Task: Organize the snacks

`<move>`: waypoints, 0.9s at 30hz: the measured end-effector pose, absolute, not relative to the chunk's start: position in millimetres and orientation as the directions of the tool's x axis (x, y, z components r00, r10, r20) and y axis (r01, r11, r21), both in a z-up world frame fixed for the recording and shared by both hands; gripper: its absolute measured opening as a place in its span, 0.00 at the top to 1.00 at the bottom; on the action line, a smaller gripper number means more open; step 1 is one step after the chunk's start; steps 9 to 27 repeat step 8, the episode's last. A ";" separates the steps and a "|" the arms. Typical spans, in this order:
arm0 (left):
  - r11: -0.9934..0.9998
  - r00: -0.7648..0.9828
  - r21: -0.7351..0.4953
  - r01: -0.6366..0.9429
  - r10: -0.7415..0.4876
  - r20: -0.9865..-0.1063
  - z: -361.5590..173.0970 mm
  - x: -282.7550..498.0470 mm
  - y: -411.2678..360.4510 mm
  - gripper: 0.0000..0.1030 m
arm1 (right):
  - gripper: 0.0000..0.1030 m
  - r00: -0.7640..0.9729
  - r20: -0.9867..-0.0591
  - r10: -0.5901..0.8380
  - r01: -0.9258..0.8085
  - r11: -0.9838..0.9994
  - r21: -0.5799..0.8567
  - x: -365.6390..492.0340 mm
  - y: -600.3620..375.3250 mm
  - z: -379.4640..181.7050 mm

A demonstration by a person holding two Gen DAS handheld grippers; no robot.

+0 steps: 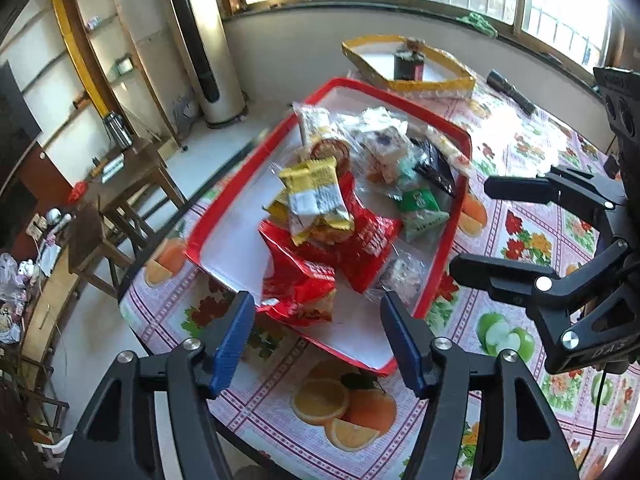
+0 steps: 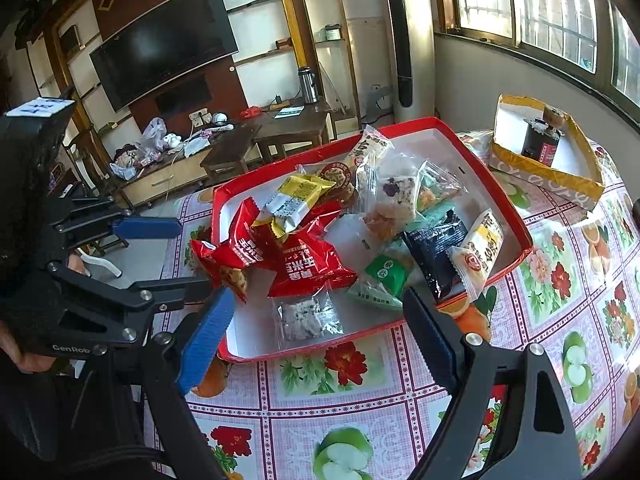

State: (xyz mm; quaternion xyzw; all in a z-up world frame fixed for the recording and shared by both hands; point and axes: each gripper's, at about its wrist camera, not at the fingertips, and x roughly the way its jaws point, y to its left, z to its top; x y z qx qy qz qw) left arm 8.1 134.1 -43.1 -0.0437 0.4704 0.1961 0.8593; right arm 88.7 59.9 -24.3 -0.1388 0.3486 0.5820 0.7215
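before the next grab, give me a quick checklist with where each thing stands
1. Left tongs empty and open: ok.
2. Right tongs empty and open: ok.
3. Snacks gathered in the red tray: ok, though piled on each other.
4. Near red packet free on top for a clean pick: ok.
5. Yellow tray has room: ok, only a dark jar stands in it.
6. What lies under the pile: cannot tell.

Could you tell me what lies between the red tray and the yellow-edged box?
Only a bare strip of fruit-print tablecloth separates the red tray from the yellow-edged box, seen in the right wrist view.
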 end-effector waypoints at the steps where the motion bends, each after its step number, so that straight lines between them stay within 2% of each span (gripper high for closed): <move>1: 0.918 0.486 0.122 -0.377 0.308 -0.818 -42.0 7.6 133.7 0.36 | 0.16 0.081 -0.665 0.743 -0.937 0.284 0.203 88.5 60.9 -24.3; 27: 0.924 0.501 0.122 -0.363 0.303 -0.811 -37.6 6.6 135.7 0.36 | 0.16 0.068 -0.671 0.739 -0.944 0.265 0.196 82.6 69.6 -23.1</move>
